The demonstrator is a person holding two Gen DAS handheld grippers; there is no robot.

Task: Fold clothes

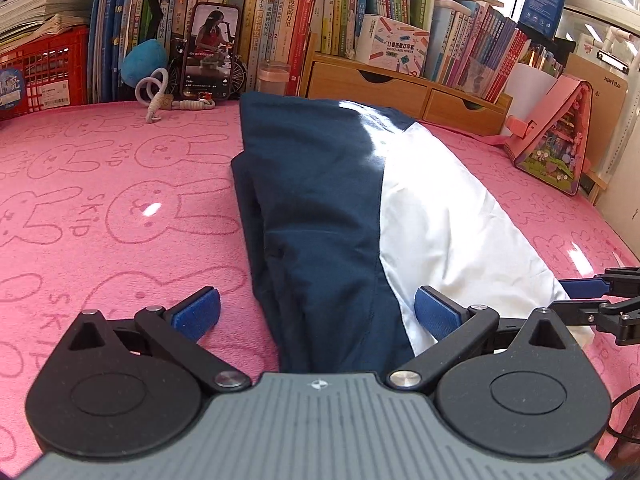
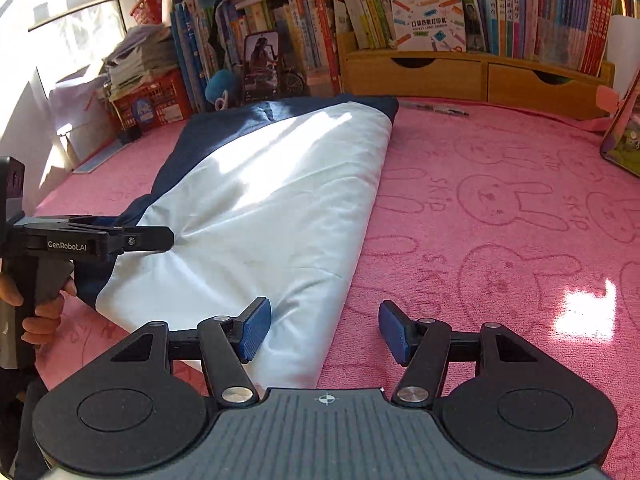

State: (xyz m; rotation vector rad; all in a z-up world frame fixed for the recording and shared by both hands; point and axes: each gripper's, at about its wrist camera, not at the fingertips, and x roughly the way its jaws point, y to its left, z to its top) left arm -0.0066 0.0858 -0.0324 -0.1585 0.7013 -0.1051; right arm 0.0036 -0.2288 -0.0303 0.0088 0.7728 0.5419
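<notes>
Left gripper (image 1: 316,312) low over near end of one navy-and-white garment (image 1: 340,208), fingers spread, released. Right gripper (image 2: 324,330) spread at its right edge, gripping nothing. Garment lay folded lengthwise on pink towel (image 2: 500,208).

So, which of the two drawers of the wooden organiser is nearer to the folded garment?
The left drawer: its end sits just behind the navy-and-white garment, while the right drawer lies further along the pink mat.
</notes>
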